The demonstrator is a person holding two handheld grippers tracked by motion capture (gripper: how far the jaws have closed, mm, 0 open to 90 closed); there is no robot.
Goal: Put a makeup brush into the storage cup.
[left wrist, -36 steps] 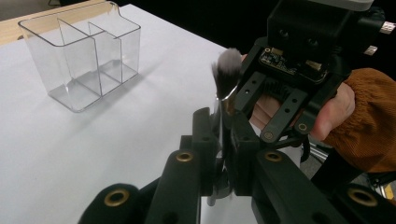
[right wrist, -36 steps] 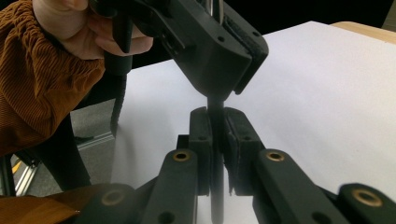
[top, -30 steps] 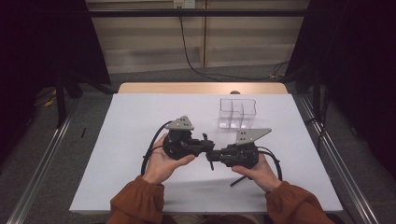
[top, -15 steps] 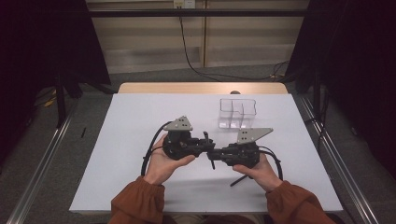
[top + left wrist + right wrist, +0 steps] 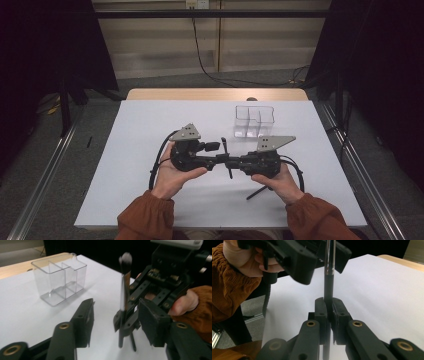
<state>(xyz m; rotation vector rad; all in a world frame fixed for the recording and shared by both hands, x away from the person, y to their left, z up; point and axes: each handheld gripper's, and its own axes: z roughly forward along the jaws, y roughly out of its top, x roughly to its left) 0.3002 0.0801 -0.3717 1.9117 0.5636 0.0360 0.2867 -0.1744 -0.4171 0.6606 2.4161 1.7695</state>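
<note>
Two grippers meet nose to nose over the near middle of the white bench (image 5: 140,150), just nearer the person than the clear organiser (image 5: 254,120). The right gripper (image 5: 231,162) has its jaws clenched on the dark handle of a makeup brush (image 5: 123,297), which stands roughly upright with its bristle tip up. The left gripper (image 5: 216,154) has just been opening its jaws; they now stand released to either side of the brush, clear of it, as the left gripper view shows. The organiser, with its divided compartments, sits towards the far right of the bench, near but apart from the brush and from both grippers. Bare white surface spreads to the left of the organiser and on towards the near edge, broken only by the cables trailing from the grippers. Beyond the organiser the bench ends at a wooden strip (image 5: 215,94), and metal rails (image 5: 40,195) run along the floor on both sides.
</note>
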